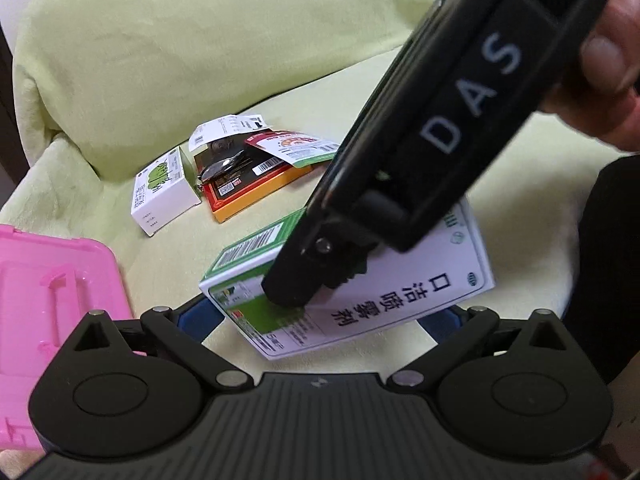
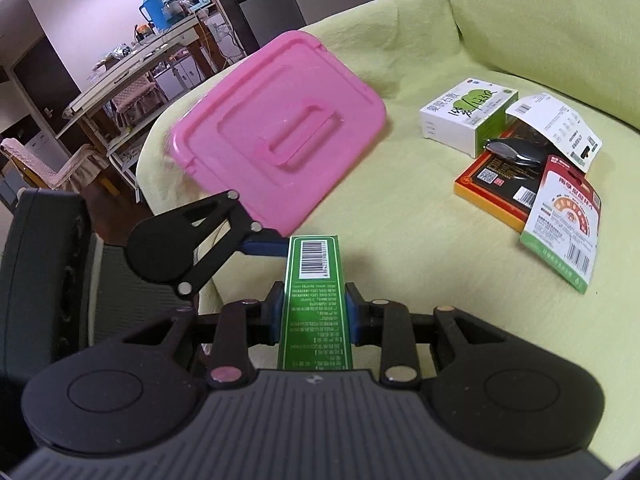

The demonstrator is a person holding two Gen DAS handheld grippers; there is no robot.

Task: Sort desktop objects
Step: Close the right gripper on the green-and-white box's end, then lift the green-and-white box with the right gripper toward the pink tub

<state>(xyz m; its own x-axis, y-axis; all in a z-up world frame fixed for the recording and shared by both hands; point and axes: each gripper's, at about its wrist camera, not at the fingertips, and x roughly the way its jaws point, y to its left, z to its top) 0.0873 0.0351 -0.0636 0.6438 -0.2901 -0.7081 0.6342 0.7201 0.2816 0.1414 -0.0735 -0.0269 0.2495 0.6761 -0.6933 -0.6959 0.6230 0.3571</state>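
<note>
Right gripper clamps the green-and-white spray box; left gripper is spread open beneath it. Far right, a white box, orange box and carded packs lie unsorted beside the closed pink bin lid.

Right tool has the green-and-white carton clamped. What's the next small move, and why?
Probably close the left tool on the green-and-white cardboard carton for a handover. The right tool pinches the carton's narrow green side, and the carton's near end sits between the left tool's open blue fingers. The pink plastic lid lies beside the left tool, so that side looks like the destination.
</note>
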